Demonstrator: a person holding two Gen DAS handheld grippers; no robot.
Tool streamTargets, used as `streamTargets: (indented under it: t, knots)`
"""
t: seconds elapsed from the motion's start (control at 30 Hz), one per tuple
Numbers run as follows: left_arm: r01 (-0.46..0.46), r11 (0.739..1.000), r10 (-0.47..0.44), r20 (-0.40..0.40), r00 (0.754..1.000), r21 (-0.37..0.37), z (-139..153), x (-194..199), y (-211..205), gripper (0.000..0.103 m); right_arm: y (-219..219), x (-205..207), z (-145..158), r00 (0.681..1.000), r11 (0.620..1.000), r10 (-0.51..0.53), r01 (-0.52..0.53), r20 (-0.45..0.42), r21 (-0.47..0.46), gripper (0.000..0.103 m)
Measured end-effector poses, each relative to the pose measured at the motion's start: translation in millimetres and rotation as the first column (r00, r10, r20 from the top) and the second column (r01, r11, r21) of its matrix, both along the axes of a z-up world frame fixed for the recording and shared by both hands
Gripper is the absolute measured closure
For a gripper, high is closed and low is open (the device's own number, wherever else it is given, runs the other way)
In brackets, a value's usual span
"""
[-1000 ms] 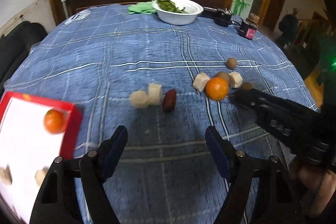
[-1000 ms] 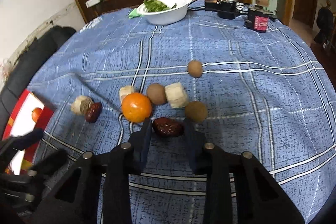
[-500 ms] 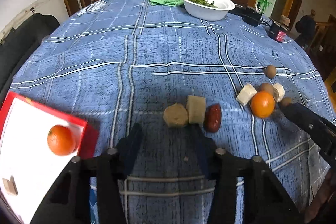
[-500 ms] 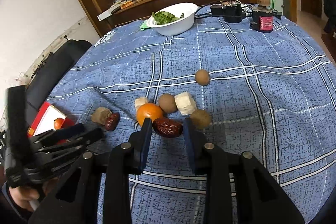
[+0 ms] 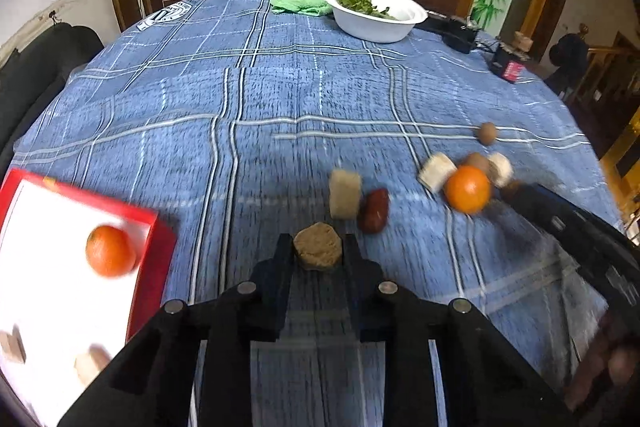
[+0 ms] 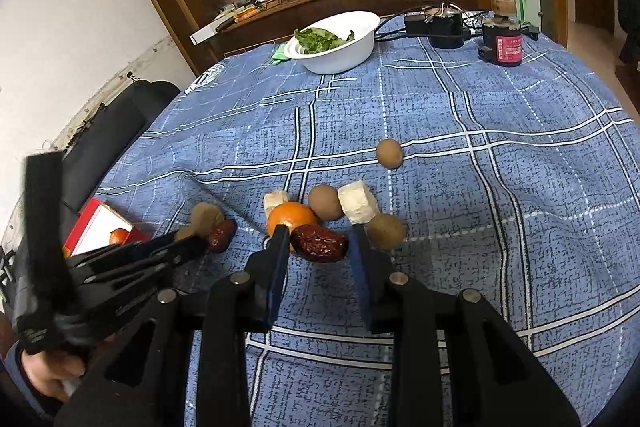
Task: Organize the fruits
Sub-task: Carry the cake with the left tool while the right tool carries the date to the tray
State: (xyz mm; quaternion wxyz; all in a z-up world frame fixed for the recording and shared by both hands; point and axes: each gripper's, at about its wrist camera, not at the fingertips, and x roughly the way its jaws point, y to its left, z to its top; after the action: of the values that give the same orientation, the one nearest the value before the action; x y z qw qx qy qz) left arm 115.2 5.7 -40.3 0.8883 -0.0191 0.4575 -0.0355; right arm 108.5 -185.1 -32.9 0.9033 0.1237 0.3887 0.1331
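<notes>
Fruits and pale cut chunks lie loose on the blue checked table point(image 5: 168, 131), and both hands are mid-pickup. Nearest in the left wrist view, the left gripper point(image 5: 318, 251) has its jaws closing around a tan chunk point(image 5: 318, 251), which sits between them; the pads look to be touching its sides. In the right wrist view the right gripper point(image 6: 318, 243) has its jaws narrowed onto a dark red date point(image 6: 319, 243), gripping it at both ends, with the date low over the cloth or resting on it; I cannot tell which.

Judging by this, the step in hand is grasping, and the next move calls for lifting each piece clear and carrying it to the red-edged tray point(image 5: 154, 247), which lies at the left table edge and already holds an orange point(image 5: 110, 251) and some cut pieces.

Just beyond the tan chunk sit a pale block point(image 5: 345, 193) and a second date point(image 5: 374, 209), touching each other, so the left lift should go straight up. The right-hand date is crowded: a second orange point(image 6: 290, 217) and a brown round fruit point(image 6: 386, 231) lie just beside the jaws and could roll if nudged.

Farther out the cloth is open, with one small brown fruit point(image 6: 389, 153) alone, then a white bowl point(image 6: 344, 55) of greens near the far edge.
</notes>
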Motion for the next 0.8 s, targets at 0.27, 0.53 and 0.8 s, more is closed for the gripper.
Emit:
streamTargets:
  t: [0.27, 0.53, 0.8]
  knots:
    - [0.017, 0.998, -0.016, 0.029, 0.999, -0.053, 17, -58, 11, 0.080, 12, -6, 7, 1.000, 0.998, 0.005, -0.005, 0.005, -0.056, 0.071]
    - [0.033, 0.994, -0.027, 0.060, 0.998, -0.108, 25, -94, 25, 0.080, 28, -47, 28, 0.999, 0.991, 0.031, -0.025, 0.045, -0.128, 0.071]
    - [0.026, 0.989, -0.013, 0.091, 0.996, -0.143, 34, -118, 40, 0.080, 51, -95, 45, 0.992, 0.977, 0.073, -0.051, 0.102, -0.206, 0.071]
